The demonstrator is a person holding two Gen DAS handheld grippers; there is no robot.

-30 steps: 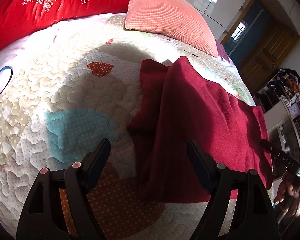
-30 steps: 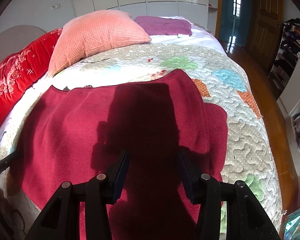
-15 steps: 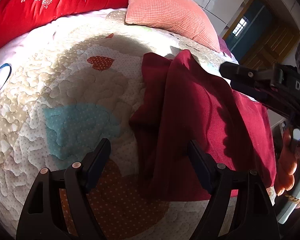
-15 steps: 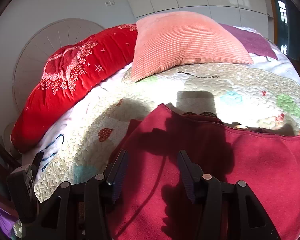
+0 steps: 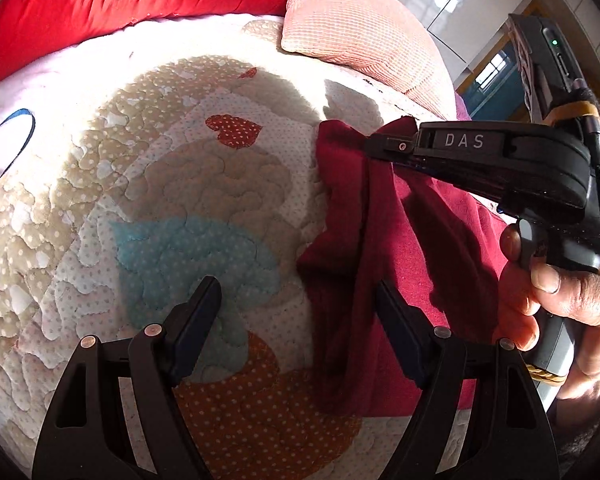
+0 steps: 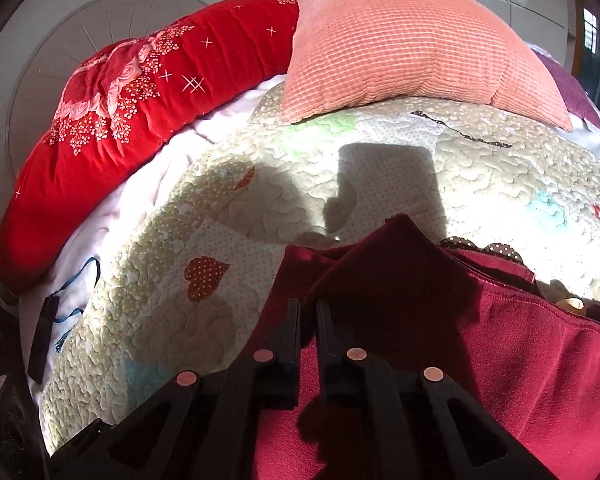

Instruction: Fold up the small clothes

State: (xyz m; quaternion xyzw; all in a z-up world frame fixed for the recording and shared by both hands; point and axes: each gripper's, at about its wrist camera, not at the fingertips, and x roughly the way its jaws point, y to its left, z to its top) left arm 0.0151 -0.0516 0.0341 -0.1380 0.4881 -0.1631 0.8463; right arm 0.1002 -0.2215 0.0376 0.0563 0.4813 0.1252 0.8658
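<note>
Since a second ago, when my right gripper (image 6: 308,322) hung open over the flat middle of the dark red garment (image 5: 384,248), it has crossed to the cloth's far left corner and its fingers have come together. In the right wrist view only a thin slit shows between the two pads, with a raised peak of red fabric bunched right at their tips; in the left wrist view the same gripper (image 5: 374,144) reaches in from the right, its black tip meeting the pointed upper corner of the cloth. I read that as pinched on the garment's corner.

My left gripper (image 5: 298,300) has barely shifted. Its fingers stand wide apart, low over the bed, the left finger (image 5: 198,320) above bare quilt and the right finger (image 5: 396,332) above the garment's folded left edge, neither touching cloth that I can make out.

The garment lies on the patchwork quilt (image 5: 180,208), a narrower layer doubled along its left side, the broader part spreading off to the right under my right hand (image 5: 556,300).

Beyond the cloth, at the head of the bed, a salmon ribbed pillow (image 6: 412,40) rests on the quilt beside a long red embroidered bolster (image 6: 140,92). A heart patch (image 5: 234,130) sits on the quilt just left of the garment's top.
</note>
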